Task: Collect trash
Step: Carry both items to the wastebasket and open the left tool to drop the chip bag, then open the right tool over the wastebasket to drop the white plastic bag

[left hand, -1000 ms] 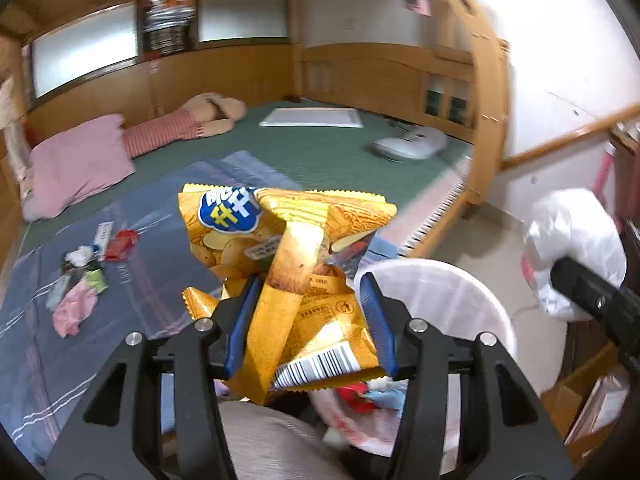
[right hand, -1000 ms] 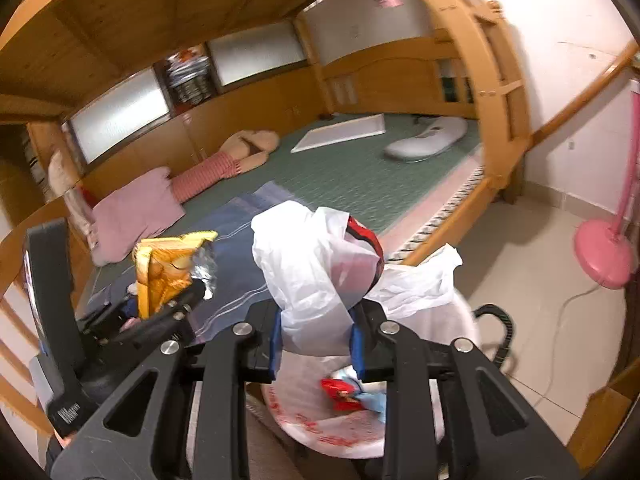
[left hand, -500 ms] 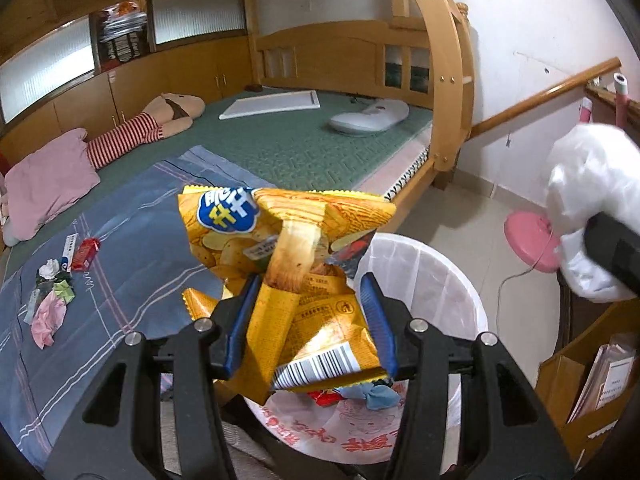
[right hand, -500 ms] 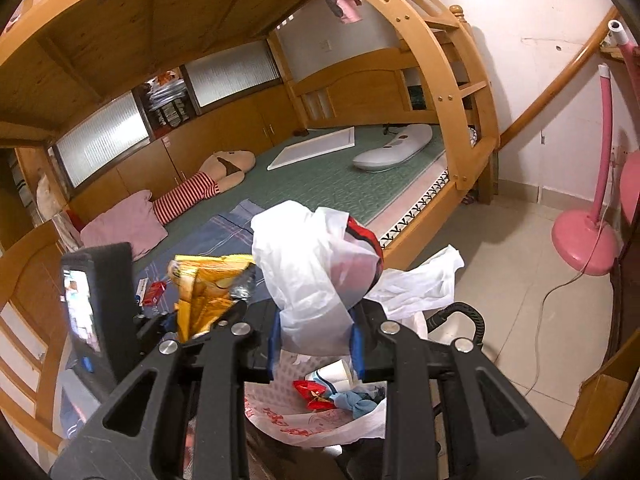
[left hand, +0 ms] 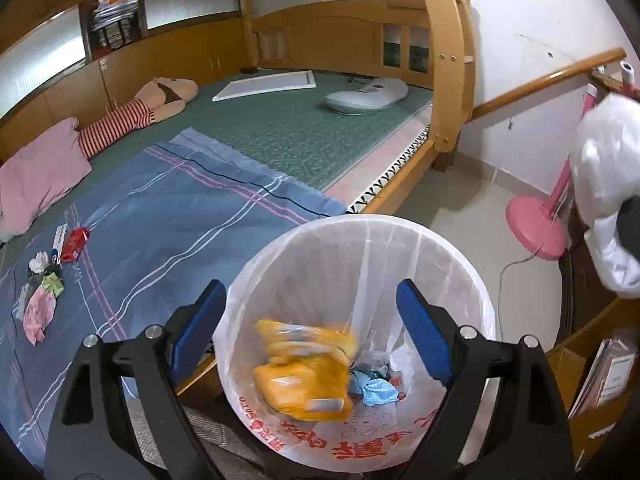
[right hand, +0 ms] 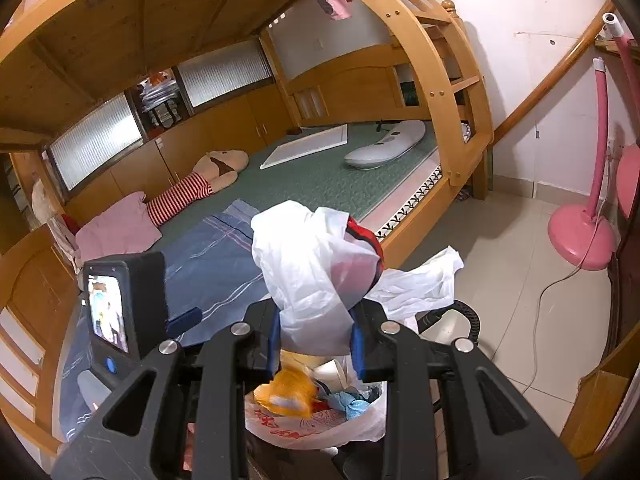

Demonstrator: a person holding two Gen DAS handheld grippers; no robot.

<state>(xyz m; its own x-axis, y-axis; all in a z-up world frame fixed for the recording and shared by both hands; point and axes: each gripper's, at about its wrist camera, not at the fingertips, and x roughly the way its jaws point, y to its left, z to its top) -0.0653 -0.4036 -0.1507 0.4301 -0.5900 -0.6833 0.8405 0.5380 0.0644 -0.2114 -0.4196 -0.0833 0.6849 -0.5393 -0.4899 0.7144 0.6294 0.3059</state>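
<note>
Already the left claw [left hand: 308, 332] is opening above the bin [left hand: 472, 280], nothing between its jaws; the chip bag [left hand: 304, 372] drops (blurred) into the bin. The right claw [right hand: 316, 340] pinches a white bag [right hand: 308, 276] over the bin. Risk: that bag could snag the rim and spill. More scraps [left hand: 40, 284] lie on the bed [left hand: 172, 220] beside the bin; tiled floor beyond.

The left gripper [left hand: 310, 330] tilts downward, its jaws opening wide with nothing pressed between the blue pads; the right gripper [right hand: 316, 342] is clamped narrowly on a white plastic bag [right hand: 308, 264].
</note>
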